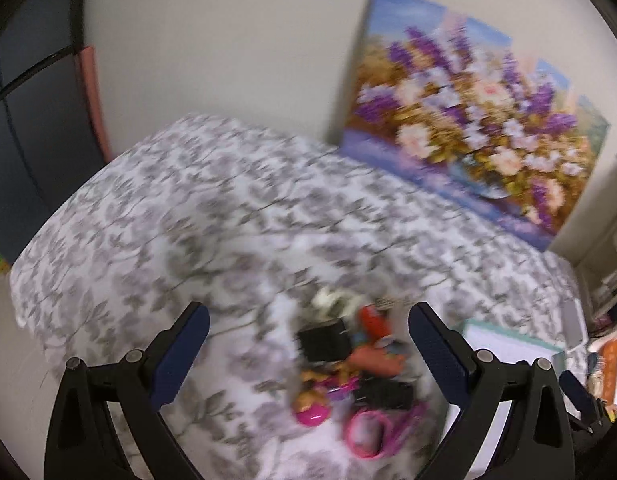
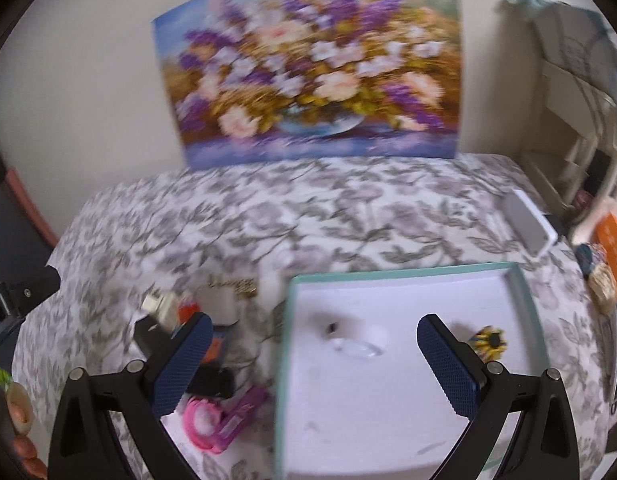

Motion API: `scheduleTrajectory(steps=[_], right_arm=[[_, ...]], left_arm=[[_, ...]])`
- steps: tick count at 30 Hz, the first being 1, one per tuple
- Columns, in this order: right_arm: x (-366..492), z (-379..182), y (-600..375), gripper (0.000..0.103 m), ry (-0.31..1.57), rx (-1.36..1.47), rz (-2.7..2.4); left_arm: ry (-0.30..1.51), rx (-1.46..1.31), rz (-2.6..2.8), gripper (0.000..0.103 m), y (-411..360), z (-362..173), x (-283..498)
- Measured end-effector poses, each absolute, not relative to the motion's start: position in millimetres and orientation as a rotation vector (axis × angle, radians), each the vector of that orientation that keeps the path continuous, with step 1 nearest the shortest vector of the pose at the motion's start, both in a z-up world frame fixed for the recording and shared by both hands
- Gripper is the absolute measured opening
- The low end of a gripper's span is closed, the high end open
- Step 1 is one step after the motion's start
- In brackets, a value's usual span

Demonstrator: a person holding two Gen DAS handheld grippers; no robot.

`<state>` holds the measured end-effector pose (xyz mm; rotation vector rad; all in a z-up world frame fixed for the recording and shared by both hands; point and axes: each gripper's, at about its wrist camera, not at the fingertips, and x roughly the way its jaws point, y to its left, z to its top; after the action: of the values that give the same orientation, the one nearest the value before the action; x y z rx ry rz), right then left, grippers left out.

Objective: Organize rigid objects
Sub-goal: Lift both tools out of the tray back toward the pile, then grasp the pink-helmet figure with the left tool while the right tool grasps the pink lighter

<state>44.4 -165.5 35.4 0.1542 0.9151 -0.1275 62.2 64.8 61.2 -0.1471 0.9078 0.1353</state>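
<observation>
Blurred heap of small rigid toys (image 1: 348, 364) between left gripper's (image 1: 308, 354) spread, empty fingers, shallow white tray with teal rim (image 2: 526, 292) ahead of right gripper (image 2: 314, 356), likewise spread and empty, yellow sunflower trinket (image 2: 490, 342) beside its right finger.

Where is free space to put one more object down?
Most of the box floor is bare, in front of the sunflower piece. Bare cloth lies between the pile and the painting. The pile is crowded.
</observation>
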Motion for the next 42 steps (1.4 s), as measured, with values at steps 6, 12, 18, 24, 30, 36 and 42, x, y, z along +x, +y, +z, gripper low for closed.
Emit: scheduleTrajectory(steps=[6,12,18,24,30,36,42], right_arm=[[48.8,15.7,-130.8,0.103,0.996,0.165,-0.016],[51.9,-15.0,-107.7,0.103,1.108,0.119,0.017],[52.9,-47.6,-109.8,0.099,1.215,0.164,0.003],[51.1,-58.3,-110.5,0.082,1.254,0.206,0.021],[48.3,-56.6,-115.9,0.069,1.25,0.23,-0.007],[47.6,-49.0,-113.1,0.056,1.242,0.279,0.052],[50.6,-62.8,-110.2,0.044,1.288,0.275,0.051]], left_arm=[[1.062,-0.169,0.2,0.1,91.5,26.1,66.5],[1.215,-0.204,0.217,0.1,98.6,-13.6,73.6],[1.302,-0.216,0.208,0.1,95.7,-39.0,78.9],[1.351,-0.206,0.145,0.099,81.1,-52.0,83.4],[1.382,-0.179,0.11,0.096,70.0,-59.9,87.9],[1.413,-0.189,0.081,0.083,66.1,-68.9,89.5],[1.416,-0.168,0.065,0.082,61.0,-71.5,89.3]])
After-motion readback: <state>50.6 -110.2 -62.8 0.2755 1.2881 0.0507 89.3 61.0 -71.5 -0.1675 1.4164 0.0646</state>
